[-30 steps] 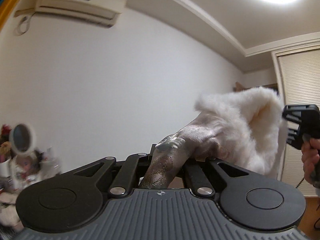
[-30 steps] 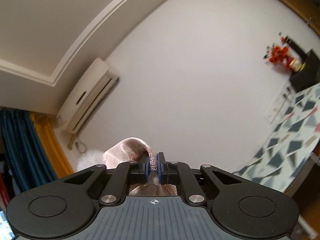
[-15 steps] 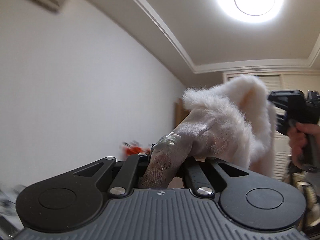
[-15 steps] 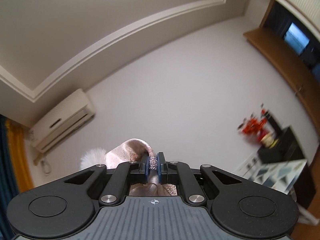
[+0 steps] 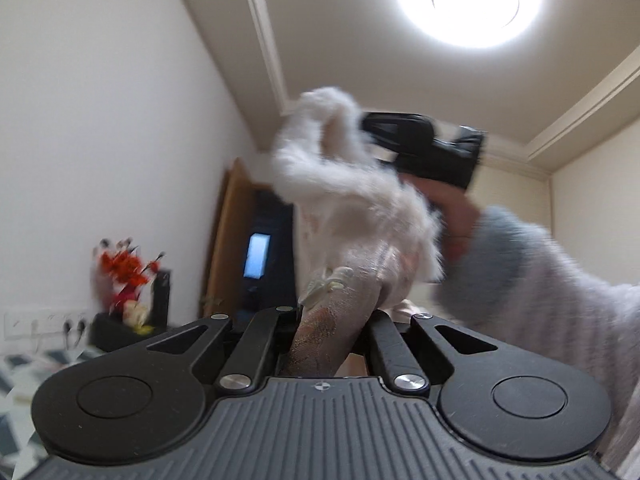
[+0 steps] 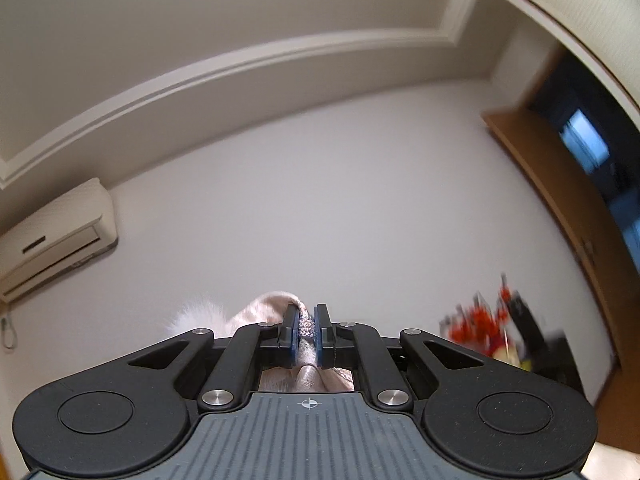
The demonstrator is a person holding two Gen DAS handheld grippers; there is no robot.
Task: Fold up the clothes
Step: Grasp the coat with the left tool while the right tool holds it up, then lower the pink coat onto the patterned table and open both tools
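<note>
While both cameras tilt up toward the ceiling, the largest thing in sight is the white wall (image 6: 320, 208), with an air conditioner (image 6: 56, 236) mounted high at its left in the right wrist view and a round ceiling light (image 5: 472, 0) glaring at the top right of the left wrist view. A wooden door frame (image 6: 560, 200) runs down the right side, and near its foot stands a blurred bunch of red flowers (image 5: 124, 272) on a dark stand. The garment (image 5: 360, 216), a pale shimmery piece edged with white fluffy trim, is held up in the air, stretched between the two grippers. The left gripper (image 5: 326, 320) has its jaws closed tight on a bunched, glittery part of the cloth, which rises away from it toward the fur trim. The right gripper (image 6: 307, 334) is likewise clamped, its blue pads (image 6: 295, 330) pinching a thin sparkly fold, with more pinkish cloth and a tuft of fur showing just to the left. Seen from the left wrist, the person's hand (image 5: 456, 220), in a fuzzy pale sleeve (image 5: 560, 300), grips the black handle of the right gripper far behind the fur.
</note>
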